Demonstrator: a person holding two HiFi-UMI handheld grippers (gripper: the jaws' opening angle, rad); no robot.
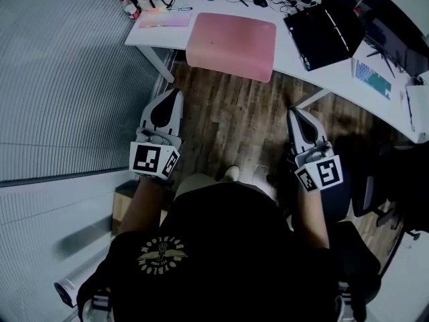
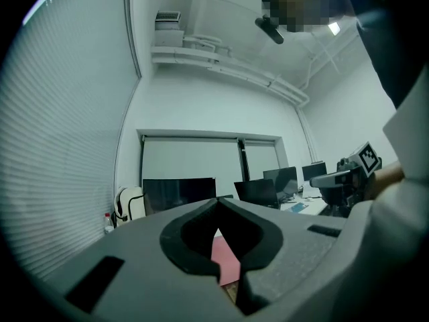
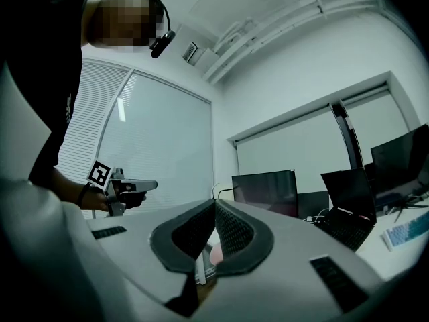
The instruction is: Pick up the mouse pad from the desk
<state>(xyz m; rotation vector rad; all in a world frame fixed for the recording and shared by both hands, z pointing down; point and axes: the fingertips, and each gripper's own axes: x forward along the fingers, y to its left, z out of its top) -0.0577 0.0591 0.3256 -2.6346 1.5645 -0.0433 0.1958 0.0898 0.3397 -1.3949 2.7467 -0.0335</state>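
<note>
A flat pink rectangular mouse pad (image 1: 231,44) lies at the near edge of the white tabletop (image 1: 295,56). The left gripper (image 1: 173,99) and right gripper (image 1: 295,116) are well short of the pad, jaws closed and empty. The jaws should open, then pinch the pad's near edge. Left of the pad stands a small red-capped bottle (image 1: 125,3), contents unreadable.
</note>
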